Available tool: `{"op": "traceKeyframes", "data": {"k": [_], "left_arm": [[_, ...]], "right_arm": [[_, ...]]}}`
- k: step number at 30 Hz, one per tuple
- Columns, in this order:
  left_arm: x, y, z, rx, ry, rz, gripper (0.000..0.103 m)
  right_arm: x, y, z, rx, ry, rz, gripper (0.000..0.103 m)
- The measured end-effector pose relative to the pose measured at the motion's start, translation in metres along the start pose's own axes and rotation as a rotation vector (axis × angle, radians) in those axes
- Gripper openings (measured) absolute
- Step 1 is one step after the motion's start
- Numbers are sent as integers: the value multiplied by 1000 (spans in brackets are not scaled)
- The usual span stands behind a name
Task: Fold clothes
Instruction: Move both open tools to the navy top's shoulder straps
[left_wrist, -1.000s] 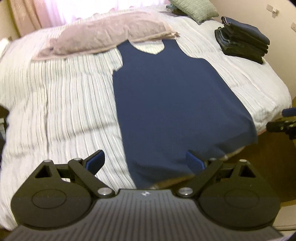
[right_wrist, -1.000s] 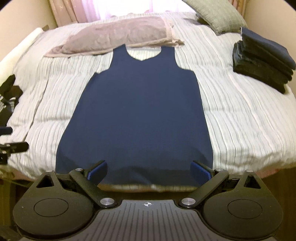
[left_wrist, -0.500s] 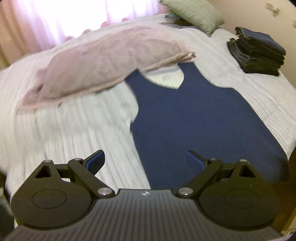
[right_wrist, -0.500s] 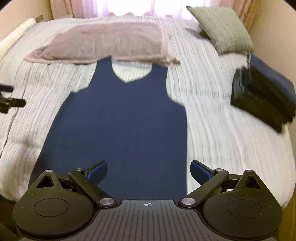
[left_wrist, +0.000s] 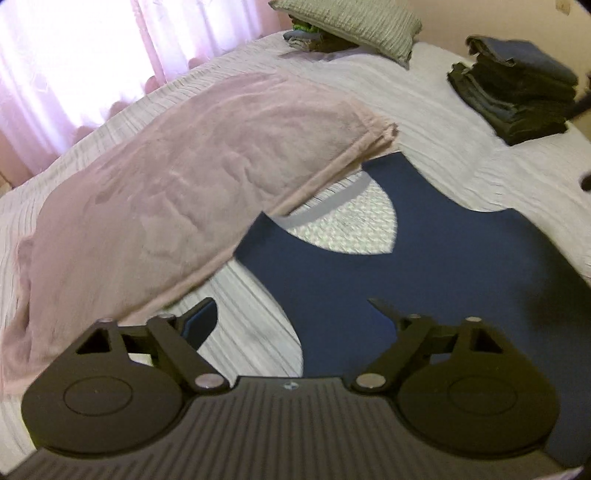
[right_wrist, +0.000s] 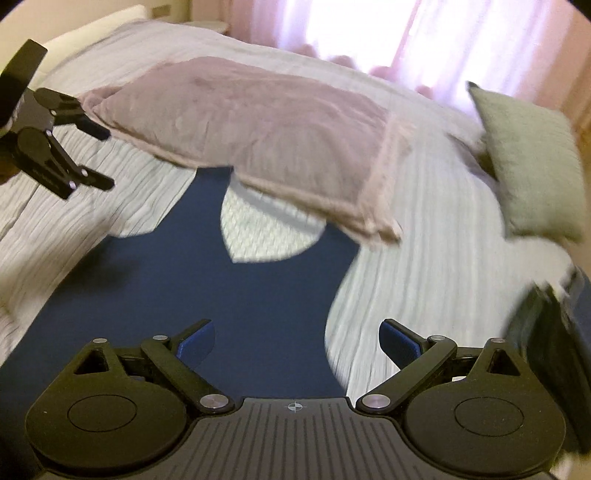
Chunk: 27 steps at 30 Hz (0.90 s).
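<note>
Both grippers over the shoulder end of the spread navy tank top, nothing held.

Navy tank top (left_wrist: 424, 280) lies flat, face up on the striped bedspread (left_wrist: 436, 110), straps tucked under the mauve pillow (left_wrist: 192, 177); likely laid out for a lengthwise fold. Left gripper (left_wrist: 291, 317) jaws wide apart, straddling the left armhole edge. Right gripper (right_wrist: 297, 341) likewise spread, empty, astride the right armhole edge. Folded dark stack (left_wrist: 517, 96) sits well apart.
</note>
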<state>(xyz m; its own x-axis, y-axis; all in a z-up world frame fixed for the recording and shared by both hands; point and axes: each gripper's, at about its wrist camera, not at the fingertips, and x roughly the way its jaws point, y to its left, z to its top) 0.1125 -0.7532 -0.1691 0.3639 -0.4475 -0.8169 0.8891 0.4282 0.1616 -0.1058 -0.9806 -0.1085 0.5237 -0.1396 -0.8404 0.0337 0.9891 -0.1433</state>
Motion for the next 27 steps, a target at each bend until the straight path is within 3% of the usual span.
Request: {"op": "traceKeyframes", "data": {"k": [2, 4, 8, 10, 14, 17, 26, 27], "left_arm": [[26, 6, 13, -1, 11, 6, 75], [52, 13, 24, -4, 28, 10, 75], [102, 26, 40, 51, 74, 31, 67], [122, 32, 45, 78, 88, 32, 65], [156, 39, 54, 166, 106, 29, 51], [176, 43, 58, 224, 121, 20, 40], [210, 47, 58, 293, 184, -37, 38], [212, 47, 58, 297, 189, -44, 36]], "right_arm": [[33, -23, 13, -33, 0, 30, 96], [66, -43, 29, -66, 8, 54, 79], [119, -79, 52, -81, 6, 99, 76], [143, -94, 60, -95, 18, 114, 61], [185, -117, 68, -104, 26, 144, 60], [211, -131, 70, -100, 22, 175, 49], [266, -141, 70, -105, 66, 237, 48], [268, -140, 70, -104, 70, 242, 42]]}}
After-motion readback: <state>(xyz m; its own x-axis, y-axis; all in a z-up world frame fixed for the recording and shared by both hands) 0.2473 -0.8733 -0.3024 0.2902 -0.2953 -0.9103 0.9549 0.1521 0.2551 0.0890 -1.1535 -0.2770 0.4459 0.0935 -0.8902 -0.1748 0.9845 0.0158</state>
